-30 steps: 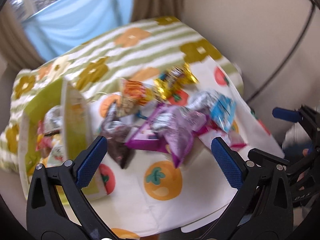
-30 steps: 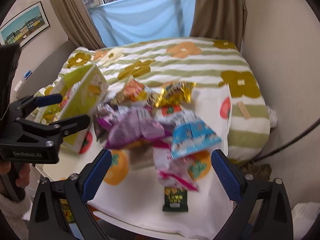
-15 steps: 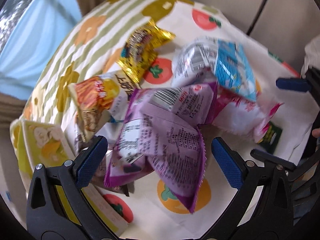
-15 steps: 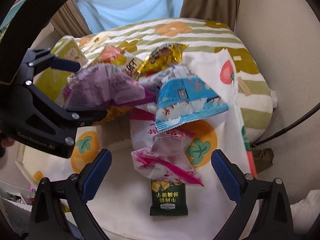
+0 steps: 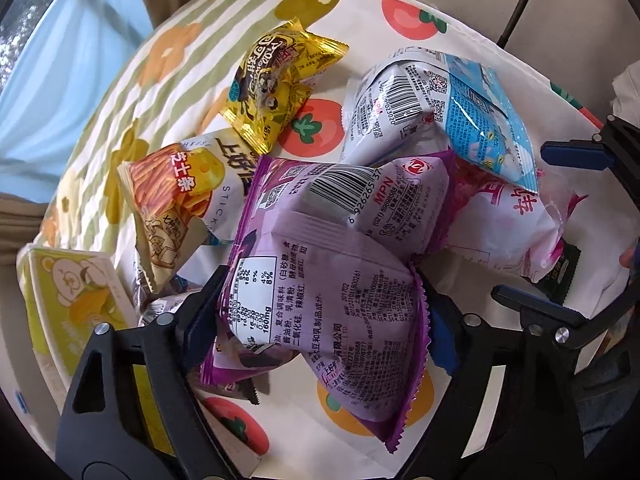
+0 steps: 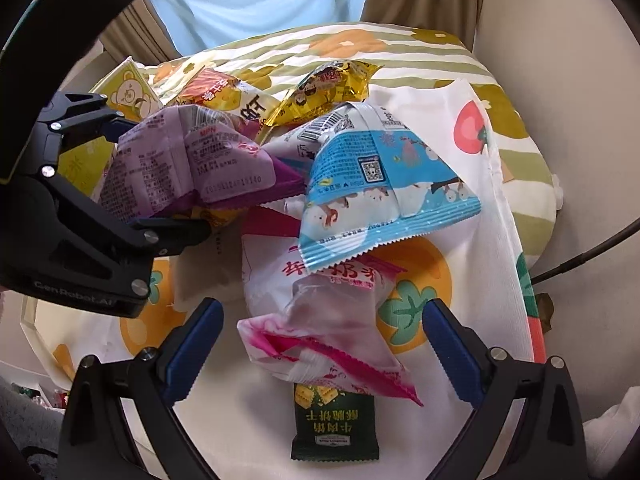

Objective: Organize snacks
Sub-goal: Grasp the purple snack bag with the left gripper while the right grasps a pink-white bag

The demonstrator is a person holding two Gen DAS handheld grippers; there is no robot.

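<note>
While its jaws are closing, the left gripper [image 5: 320, 320] is squeezing one crinkly purple packet [image 5: 332, 280]. Right gripper [image 6: 320, 344] is hovering wide open, empty, over one glossy pink packet [image 6: 320, 320] and one flat green packet [image 6: 335, 424].

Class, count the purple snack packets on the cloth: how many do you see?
2. The near purple packet sits between the closing jaws of the left gripper; the barcode purple packet leans just beyond it. A purple edge underneath may be a third.

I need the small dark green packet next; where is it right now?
In the right wrist view the dark green packet lies flat on the white fruit-print cloth at bottom centre, its top edge tucked under the pink-and-white bag.
</note>
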